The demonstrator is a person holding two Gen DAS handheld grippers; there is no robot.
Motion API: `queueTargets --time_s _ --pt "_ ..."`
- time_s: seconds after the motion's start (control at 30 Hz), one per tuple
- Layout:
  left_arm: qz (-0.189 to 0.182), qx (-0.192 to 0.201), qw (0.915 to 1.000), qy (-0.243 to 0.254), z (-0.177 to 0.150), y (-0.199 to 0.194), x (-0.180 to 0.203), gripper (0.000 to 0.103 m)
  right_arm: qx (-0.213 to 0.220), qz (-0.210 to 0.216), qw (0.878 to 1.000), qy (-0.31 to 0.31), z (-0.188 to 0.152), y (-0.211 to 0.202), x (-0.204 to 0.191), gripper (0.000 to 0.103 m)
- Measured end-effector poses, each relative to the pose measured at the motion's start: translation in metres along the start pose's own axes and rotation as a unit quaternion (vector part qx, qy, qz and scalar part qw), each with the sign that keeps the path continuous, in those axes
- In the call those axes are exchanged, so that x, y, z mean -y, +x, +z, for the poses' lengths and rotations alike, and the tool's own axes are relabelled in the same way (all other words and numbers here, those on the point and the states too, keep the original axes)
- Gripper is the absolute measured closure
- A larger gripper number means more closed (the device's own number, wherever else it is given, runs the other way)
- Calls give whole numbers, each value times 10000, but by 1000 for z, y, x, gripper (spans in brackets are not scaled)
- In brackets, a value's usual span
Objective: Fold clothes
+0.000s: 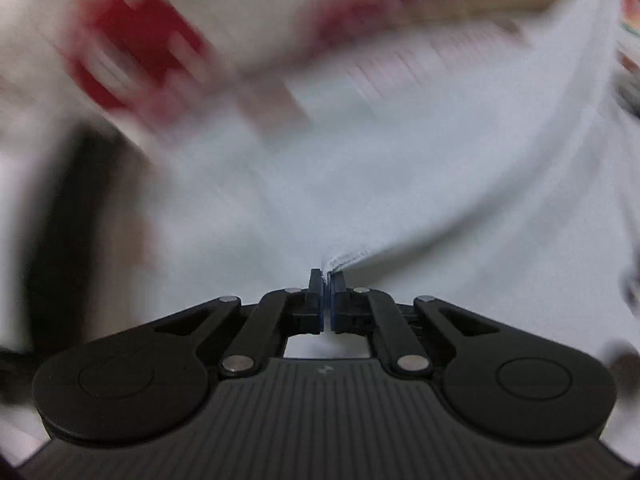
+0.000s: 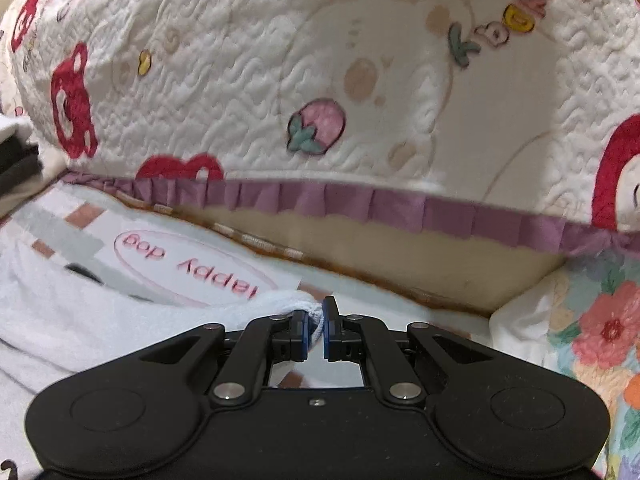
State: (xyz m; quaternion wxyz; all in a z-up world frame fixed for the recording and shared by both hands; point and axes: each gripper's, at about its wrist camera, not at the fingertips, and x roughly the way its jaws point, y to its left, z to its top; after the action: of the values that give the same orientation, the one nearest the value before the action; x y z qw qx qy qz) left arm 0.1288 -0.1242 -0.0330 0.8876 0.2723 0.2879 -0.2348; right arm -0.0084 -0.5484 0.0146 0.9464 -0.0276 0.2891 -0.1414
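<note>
In the left wrist view a pale white garment (image 1: 400,180) fills the middle, blurred, and stretches in a taut fold up to the right. My left gripper (image 1: 326,280) is shut on a thin edge of this cloth, which sticks out just past the blue pads. In the right wrist view the same white, towel-like garment (image 2: 100,312) lies to the left on the bed. My right gripper (image 2: 316,312) is shut on a bunched corner of it, and a rolled hem shows between the pads.
A quilted cream cover (image 2: 280,60) with red bears and a purple frill (image 2: 400,204) rises behind. A sheet printed "happy dog" (image 2: 192,264) lies under the garment. A floral pillow (image 2: 592,332) sits right, dark folded clothes (image 2: 16,160) left.
</note>
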Motion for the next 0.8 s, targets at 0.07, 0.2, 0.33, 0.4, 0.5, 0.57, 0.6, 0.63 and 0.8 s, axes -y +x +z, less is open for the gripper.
queueTargets --time_s 0.07,0.2,0.33,0.4,0.5,0.57,0.6,0.63,0.8 --pt "557 542 9915 -1042 7 -21 -34 101 618 -21 9979 170 6 -24 9 98" --pt "349 116 9714 -2346 -19 3 -44 101 199 -317 9988 -313 -14 -8 -3 98" --pt "494 -1078 9816 -1499 -44 46 -7 101 -1146 -245 9843 -1317 -42 41 -50 97" --pt "342 -1232 9754 -1797 -52 48 -17 100 -1476 181 9769 -1536 -50 42 -59 98" --pt "138 -1166 9656 -2319 -59 41 -38 98 -1990 651 9615 -1783 -65 46 -57 93" --pt "143 -1122 9665 -2303 -57 38 -43 98 -2371 870 9503 -1822 -77 51 -45 93" --pt "146 -1100 9670 -2295 -56 36 -45 98 -2465 1025 9482 -1722 -81 52 -36 93" --pt "148 -1078 9674 -2287 -54 34 -47 98 -2436 1237 9506 -1470 -82 51 -22 93" --pt "-104 -1006 9673 -2325 -45 34 -49 97 -1841 1844 9655 18 -89 36 36 85"
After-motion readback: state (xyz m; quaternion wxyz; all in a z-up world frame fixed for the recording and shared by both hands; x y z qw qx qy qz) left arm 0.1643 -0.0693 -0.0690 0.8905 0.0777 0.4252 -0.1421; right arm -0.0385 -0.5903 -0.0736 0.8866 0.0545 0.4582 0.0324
